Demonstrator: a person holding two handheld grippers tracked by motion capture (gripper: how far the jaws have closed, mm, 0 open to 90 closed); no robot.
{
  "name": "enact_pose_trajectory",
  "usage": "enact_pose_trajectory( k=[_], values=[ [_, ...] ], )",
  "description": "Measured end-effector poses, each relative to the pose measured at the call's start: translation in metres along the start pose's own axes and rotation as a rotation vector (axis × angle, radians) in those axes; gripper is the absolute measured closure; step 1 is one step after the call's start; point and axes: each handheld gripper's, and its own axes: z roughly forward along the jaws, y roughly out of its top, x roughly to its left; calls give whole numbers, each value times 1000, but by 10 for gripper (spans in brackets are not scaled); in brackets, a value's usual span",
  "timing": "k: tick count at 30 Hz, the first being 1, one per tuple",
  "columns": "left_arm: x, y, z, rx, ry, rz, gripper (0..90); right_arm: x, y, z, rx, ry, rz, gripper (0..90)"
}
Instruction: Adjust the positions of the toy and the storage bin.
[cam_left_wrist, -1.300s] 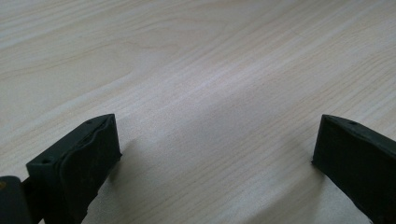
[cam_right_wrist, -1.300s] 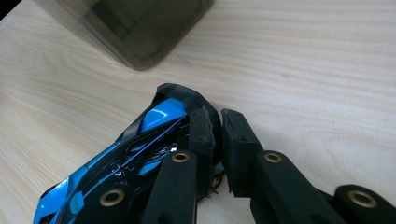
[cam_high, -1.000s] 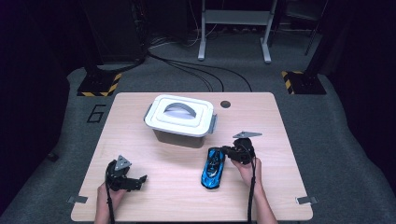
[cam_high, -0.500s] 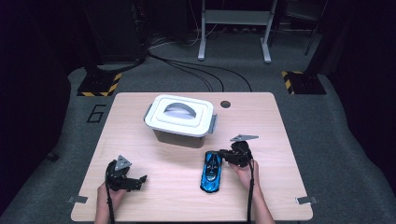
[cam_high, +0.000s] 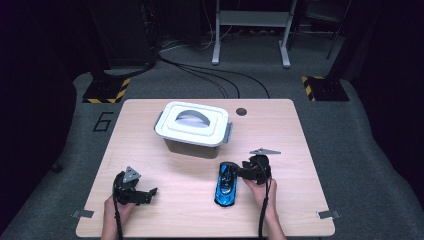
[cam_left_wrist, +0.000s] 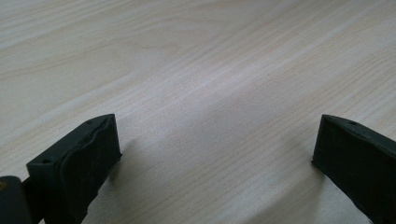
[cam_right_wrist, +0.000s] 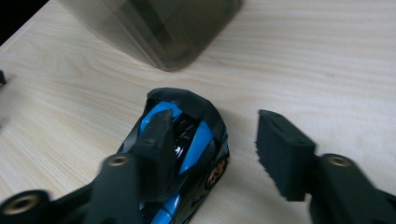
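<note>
**Two claws, one shiny toy car**

The left claw (cam_high: 150, 191) rests low on the table (cam_high: 150, 150), held by a hand (cam_high: 112, 212) that comes in from the bottom edge. Its two black jaws are blocky, with dull, rubbery faces, and they are spread wide with only bare wood between them. The wood is pale and smooth, with long thin grain lines. In the left gripper view the jaws are cut off at the bottom and the right edge.

Up and to the right of this claw sits a box (cam_high: 194, 127). It has a white lid with round corners and a curved handle in a dip. Its smoky, see-through wall (cam_right_wrist: 159, 28) looks blurry in the right gripper view, and its top is cut off there.

The toy car (cam_high: 227, 183) is blue and black, glossy and smooth, with a gold wheel (cam_right_wrist: 215, 171). It lies on the table right at the right claw (cam_right_wrist: 212, 151).

The right claw's jaws have just been opening. Now they stand apart. The left jaw lies over the car's roof and hides part of it. The right jaw stands off beside the car, over bare wood. The car's back end is cut off at the bottom of that view.
</note>
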Motion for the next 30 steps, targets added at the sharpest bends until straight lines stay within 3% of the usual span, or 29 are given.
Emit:
enact_pose_trajectory(
  k=[2, 4, 5, 6, 7, 11, 13, 17, 21, 22, 27, 28, 30],
  values=[
    [0, 0, 1, -7, 5, -1, 6, 3, -3, -1, 15, -17, 31, 332],
    [0, 0, 0, -5, 4, -2, 6, 5, -5, -2, 18, -19, 45, 306],
    [0, 0, 0, -5, 5, -2, 6, 13, -11, -4, 33, -34, 68, 205],
    [0, 0, 0, -5, 5, -1, 6, 13, -11, -4, 33, -34, 68, 205],
    [0, 0, 0, -2, 4, -1, 6, 21, -16, -5, 44, -41, 75, 144],
    [-1, -1, 1, -13, 12, -3, 7, 36, -25, -5, 55, -51, 71, 75],
    [-1, 0, 0, -5, 6, -2, 7, 53, -31, -4, 72, -73, 47, 14],
    [0, 0, 0, -4, 5, -1, 7, 69, -38, 3, 98, -106, -5, 0],
    [0, 0, 0, -4, 5, -1, 7, 79, -42, 10, 116, -134, -24, 0],
    [0, 0, 0, -4, 4, -2, 7, 85, -45, 14, 117, -183, -48, 0],
    [-1, 0, 0, -4, 5, -2, 7, 93, -53, 16, 132, -229, -59, 0],
    [-1, 0, 0, -6, 6, -3, 7, 97, -58, 18, 137, -264, -96, 0],
    [-1, 0, 0, -5, 5, -1, 7, 100, -61, 21, 131, -299, -121, 17]
  ],
)
